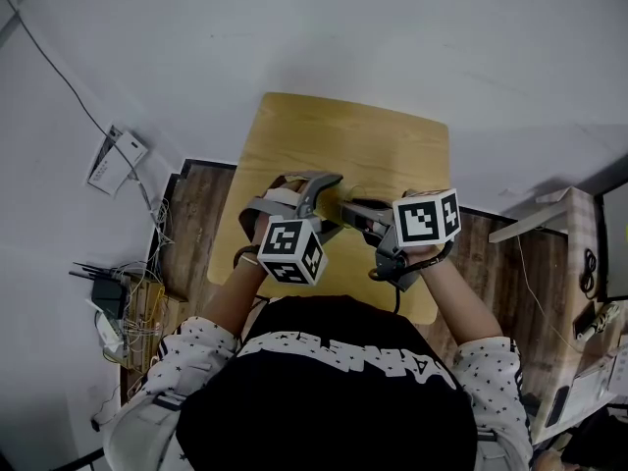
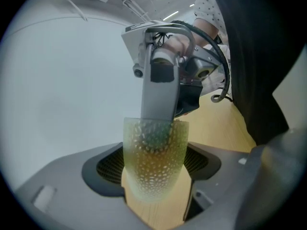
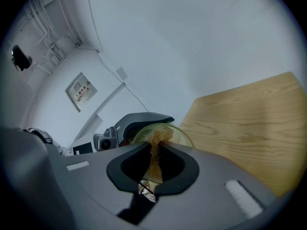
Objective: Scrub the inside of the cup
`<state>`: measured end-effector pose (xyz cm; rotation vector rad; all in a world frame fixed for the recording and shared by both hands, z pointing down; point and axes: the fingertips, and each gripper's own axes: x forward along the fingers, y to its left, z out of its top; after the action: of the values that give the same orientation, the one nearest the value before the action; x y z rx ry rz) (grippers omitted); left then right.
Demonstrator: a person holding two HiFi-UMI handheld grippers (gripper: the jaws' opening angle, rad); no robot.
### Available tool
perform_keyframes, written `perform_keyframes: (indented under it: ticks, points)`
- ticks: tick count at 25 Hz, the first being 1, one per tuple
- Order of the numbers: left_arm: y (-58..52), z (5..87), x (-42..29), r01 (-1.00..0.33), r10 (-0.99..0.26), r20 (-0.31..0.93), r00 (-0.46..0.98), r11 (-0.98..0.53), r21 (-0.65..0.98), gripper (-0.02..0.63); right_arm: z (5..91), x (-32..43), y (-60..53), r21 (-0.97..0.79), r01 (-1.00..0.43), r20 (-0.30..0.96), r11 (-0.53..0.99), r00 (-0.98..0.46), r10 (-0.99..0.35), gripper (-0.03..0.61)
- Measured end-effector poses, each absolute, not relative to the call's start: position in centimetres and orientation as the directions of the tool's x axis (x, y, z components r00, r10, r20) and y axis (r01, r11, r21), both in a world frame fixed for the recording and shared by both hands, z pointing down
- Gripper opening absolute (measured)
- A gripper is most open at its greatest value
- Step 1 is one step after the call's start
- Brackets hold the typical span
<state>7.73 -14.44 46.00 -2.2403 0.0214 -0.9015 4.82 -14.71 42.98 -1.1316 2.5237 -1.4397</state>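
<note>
A translucent green dimpled cup (image 2: 154, 162) sits between the jaws of my left gripper (image 2: 154, 178), which is shut on it. In the left gripper view the right gripper's grey fingers (image 2: 159, 92) reach down into the cup's mouth. My right gripper (image 3: 153, 164) is shut on a golden-brown scrubbing pad (image 3: 154, 152), whose end lies inside the cup's rim (image 3: 180, 134). In the head view both grippers, left (image 1: 329, 192) and right (image 1: 353, 210), meet over the wooden table (image 1: 392, 145); the cup is mostly hidden there.
The small wooden table stands on dark floorboards (image 1: 196, 214) against a white wall. A router with tangled cables (image 1: 118, 297) and a white box (image 1: 116, 157) lie at the left. Pale wooden furniture (image 1: 579, 253) stands at the right.
</note>
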Motion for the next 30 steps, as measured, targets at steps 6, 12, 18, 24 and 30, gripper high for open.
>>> perform_keyframes:
  ticks: [6,12,18,24,30]
  points:
    - [-14.2,46.3,7.2,0.243,-0.244,0.616,0.749,-0.764,-0.598,0.367,43.4,4.1,-14.5,-0.651,-0.656,0.39,0.382,-0.721,-0.573,0.046]
    - [-13.7,46.7,7.1,0.261,-0.212,0.636,0.742,-0.783,-0.565,0.367,44.0,3.7,-13.7,-0.446,-0.734,0.508,0.512,-0.679,-0.531,0.046]
    - [-13.0,47.3,7.0,0.276,-0.185,0.653,0.734,-0.798,-0.536,0.368,44.8,3.3,-12.9,-0.282,-0.743,0.6,0.607,-0.631,-0.492,0.046]
    - [-12.7,47.6,6.9,0.29,-0.157,0.666,0.729,-0.811,-0.509,0.368,45.1,3.0,-12.5,-0.134,-0.715,0.668,0.686,-0.576,-0.471,0.046]
    - [-12.0,47.8,6.9,0.3,-0.132,0.676,0.725,-0.823,-0.483,0.367,45.4,3.0,-11.7,-0.073,-0.671,0.708,0.738,-0.556,-0.436,0.048]
